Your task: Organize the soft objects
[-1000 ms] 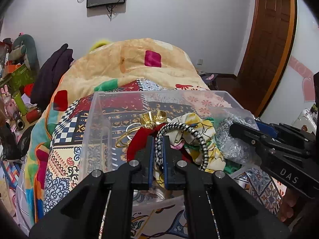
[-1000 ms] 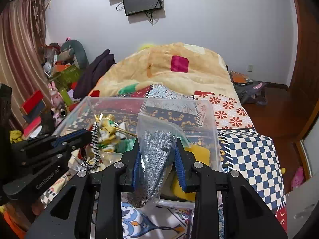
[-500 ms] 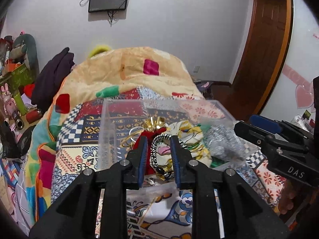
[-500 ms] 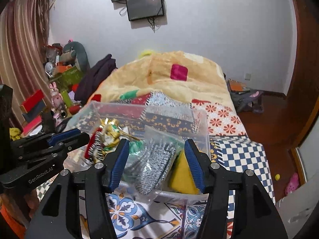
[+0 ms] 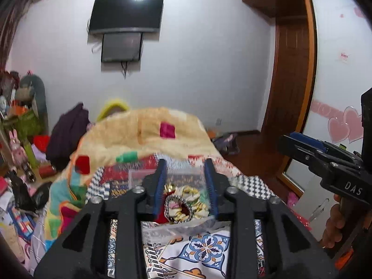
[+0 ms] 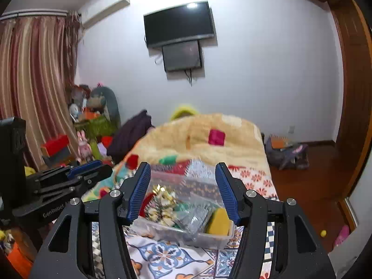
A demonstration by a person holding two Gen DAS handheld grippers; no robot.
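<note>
A clear plastic bin (image 6: 162, 231) sits on the patterned bedspread. It holds a black-and-white scrunchie (image 5: 177, 209), a floral cloth (image 5: 194, 194), a gold bow (image 6: 162, 196), a bagged grey glove (image 6: 197, 216) and a yellow sponge (image 6: 218, 219). My left gripper (image 5: 185, 169) is open and empty, raised above and behind the bin; it also shows in the right wrist view (image 6: 93, 169). My right gripper (image 6: 182, 169) is open and empty, also raised back from the bin; it shows in the left wrist view (image 5: 302, 143).
A beige blanket (image 6: 204, 137) is heaped on the bed behind the bin. Toys and boxes (image 6: 93, 121) pile up at the left wall by the striped curtain (image 6: 34, 81). A wooden door (image 5: 290, 81) and bare floor (image 6: 313, 174) lie to the right. A TV (image 6: 179, 23) hangs on the wall.
Both grippers opened, letting the scrunchie and the bagged glove drop into the bin. Both then lifted and drew back, tilting up toward the wall.
</note>
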